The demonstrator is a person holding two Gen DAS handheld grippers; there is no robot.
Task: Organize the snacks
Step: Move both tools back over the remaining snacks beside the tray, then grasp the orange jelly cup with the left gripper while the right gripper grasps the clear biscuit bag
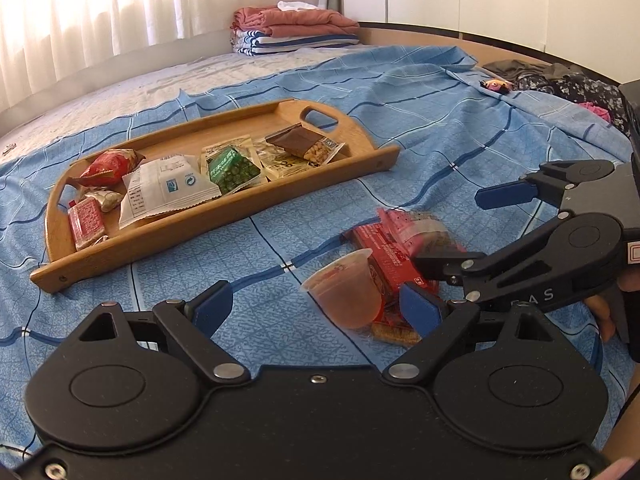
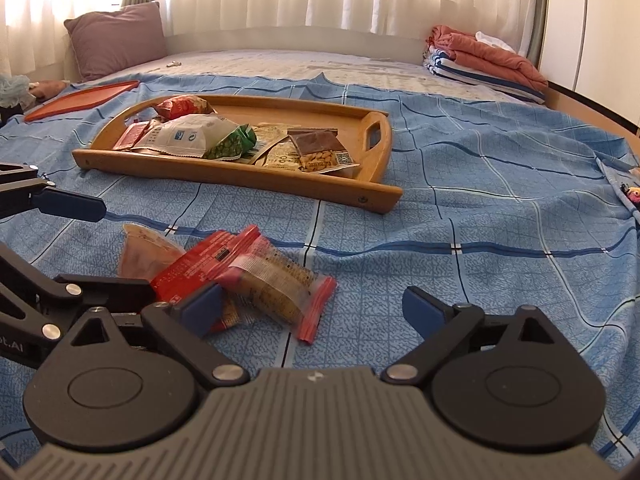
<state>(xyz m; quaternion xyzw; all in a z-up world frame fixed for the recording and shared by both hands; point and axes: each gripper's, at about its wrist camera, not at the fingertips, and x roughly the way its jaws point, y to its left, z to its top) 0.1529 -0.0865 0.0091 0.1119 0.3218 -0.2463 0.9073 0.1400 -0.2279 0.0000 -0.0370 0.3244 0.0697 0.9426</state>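
A wooden tray (image 1: 160, 236) (image 2: 240, 176) on the blue checked bedsheet holds several snack packets, among them a white one (image 1: 168, 188), a green pea pack (image 1: 230, 170) and a brown nut pack (image 2: 320, 152). In front of the tray a loose pile lies on the sheet: a tipped jelly cup (image 1: 344, 292) (image 2: 144, 252), a red packet (image 1: 384, 256) (image 2: 196, 264) and a clear cracker pack (image 2: 272, 280). My left gripper (image 1: 316, 308) (image 2: 92, 246) stands open around the cup. My right gripper (image 2: 312, 308) (image 1: 472, 232) is open over the cracker pack, its left pad by the red packet.
Folded towels (image 1: 292, 32) (image 2: 488, 64) are stacked at the bed's far corner. A purple pillow (image 2: 116, 40) and a flat orange lid (image 2: 80, 100) lie far left. Dark clothes (image 1: 560, 80) sit at the right edge. A person's fingers (image 1: 604, 316) grip the right tool's handle.
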